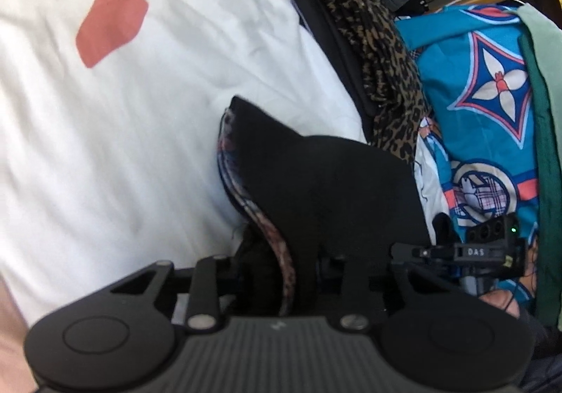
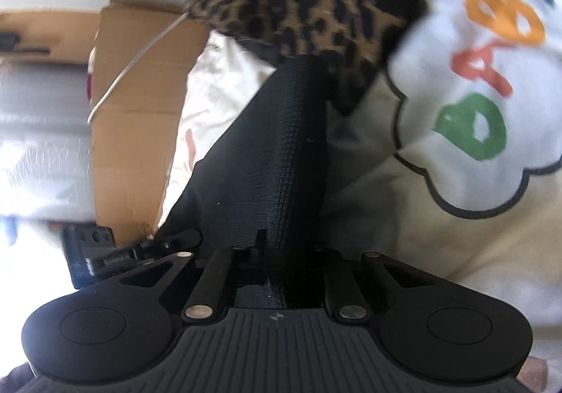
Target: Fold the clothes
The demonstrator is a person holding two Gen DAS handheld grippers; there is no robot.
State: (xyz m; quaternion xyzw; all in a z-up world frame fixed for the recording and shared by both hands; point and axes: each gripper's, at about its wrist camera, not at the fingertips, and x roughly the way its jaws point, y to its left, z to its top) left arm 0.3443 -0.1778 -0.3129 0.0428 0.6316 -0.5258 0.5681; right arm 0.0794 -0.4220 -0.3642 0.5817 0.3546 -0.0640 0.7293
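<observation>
So, white bedding (image 1: 158,104) fills the left of the left wrist view, a coral patch (image 1: 110,24) at upper left. Right side, a blue patterned cloth (image 1: 484,104), and a leopard garment (image 1: 379,52) running down the upper middle. At bottom centre the left gripper (image 1: 298,273) is buried in a black garment (image 1: 316,182) with a patterned lining; its jaws are hidden, so can't call the grip. Over on the right wrist view, a cream sweatshirt (image 2: 456,182) with coloured letters fills the right, cardboard (image 2: 140,111) at left, and the right gripper (image 2: 281,270) is clamped on black cloth (image 2: 274,147) in the centre.
</observation>
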